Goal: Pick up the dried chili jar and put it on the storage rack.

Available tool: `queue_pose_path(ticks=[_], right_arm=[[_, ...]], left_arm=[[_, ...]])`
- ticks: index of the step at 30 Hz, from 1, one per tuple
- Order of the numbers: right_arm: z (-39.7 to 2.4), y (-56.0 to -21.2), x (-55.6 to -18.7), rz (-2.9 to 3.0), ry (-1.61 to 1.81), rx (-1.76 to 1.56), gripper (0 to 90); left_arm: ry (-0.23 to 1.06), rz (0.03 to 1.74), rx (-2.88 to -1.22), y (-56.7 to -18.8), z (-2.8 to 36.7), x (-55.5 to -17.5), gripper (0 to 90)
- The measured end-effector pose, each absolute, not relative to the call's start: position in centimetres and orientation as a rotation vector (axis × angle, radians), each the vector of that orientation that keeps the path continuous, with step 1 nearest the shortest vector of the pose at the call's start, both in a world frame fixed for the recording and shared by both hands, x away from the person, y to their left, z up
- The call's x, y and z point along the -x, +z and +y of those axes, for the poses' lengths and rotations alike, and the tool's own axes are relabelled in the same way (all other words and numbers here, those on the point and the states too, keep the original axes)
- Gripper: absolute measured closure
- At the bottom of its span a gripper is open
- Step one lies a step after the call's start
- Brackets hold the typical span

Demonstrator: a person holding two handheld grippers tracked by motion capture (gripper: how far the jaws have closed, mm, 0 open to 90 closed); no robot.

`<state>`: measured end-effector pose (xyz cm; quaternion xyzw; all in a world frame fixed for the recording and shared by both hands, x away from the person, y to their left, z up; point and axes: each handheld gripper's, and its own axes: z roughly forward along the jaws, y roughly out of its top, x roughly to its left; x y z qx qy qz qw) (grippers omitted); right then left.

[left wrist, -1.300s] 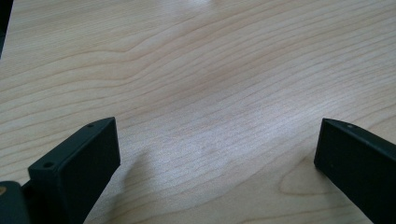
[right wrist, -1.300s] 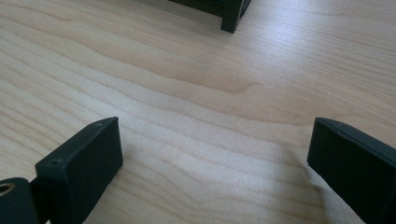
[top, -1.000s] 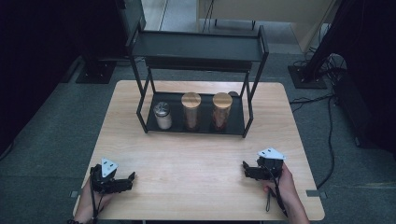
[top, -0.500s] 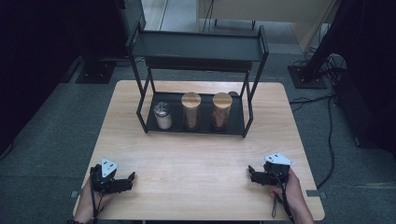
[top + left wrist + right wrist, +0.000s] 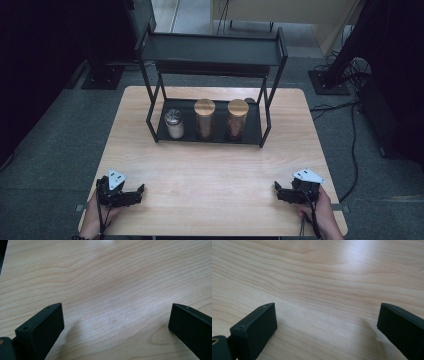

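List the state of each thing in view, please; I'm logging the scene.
left gripper: open, holds nothing, low by the table's near edge
right gripper: open, holds nothing, low by the near edge
metal-lidded jar: upright, lid on
middle jar: upright, lid on
right jar: upright, lid on
rack: upright, top shelf bare

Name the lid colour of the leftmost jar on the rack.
Silver metal lid, best seen in the high view.

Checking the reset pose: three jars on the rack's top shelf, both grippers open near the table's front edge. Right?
Nearly. The high view shows the three jars on the rack's bottom shelf. Left gripper and right gripper are open near the table's front edge.
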<state>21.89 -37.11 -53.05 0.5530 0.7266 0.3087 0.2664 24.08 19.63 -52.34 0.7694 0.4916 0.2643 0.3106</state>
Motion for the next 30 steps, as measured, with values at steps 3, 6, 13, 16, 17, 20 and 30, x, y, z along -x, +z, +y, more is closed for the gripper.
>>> queue_pose_path(ticks=[3,6,13,16,17,20,30], right_arm=[[-37.6,-53.1,-21.6,1.954,0.831,-1.5,2.5],[-38.1,-53.1,-21.3,1.951,0.827,-1.502,2.5],[-39.4,-53.1,-20.9,1.933,0.814,-1.512,2.3],[-40.1,-53.1,-20.7,1.915,0.801,-1.519,2.1],[-40.3,-53.1,-20.7,1.901,0.791,-1.525,2.1],[-41.0,-53.1,-20.4,1.898,0.79,-1.534,2.1],[-41.9,-52.9,-19.9,1.915,0.766,-1.565,1.3]], left_arm=[[0.698,1.301,-2.03,-52.3,19.6,-24.1,0.5],[0.698,1.299,-2.032,-52.3,19.6,-24.1,0.5],[0.708,1.292,-2.033,-52.4,19.6,-24.0,0.5],[0.715,1.289,-2.035,-52.3,19.5,-24.0,0.5],[0.719,1.285,-2.037,-52.3,19.5,-24.0,0.6],[0.738,1.276,-2.042,-52.3,19.3,-23.9,0.5],[0.775,1.258,-2.047,-52.3,18.9,-23.9,0.6]])
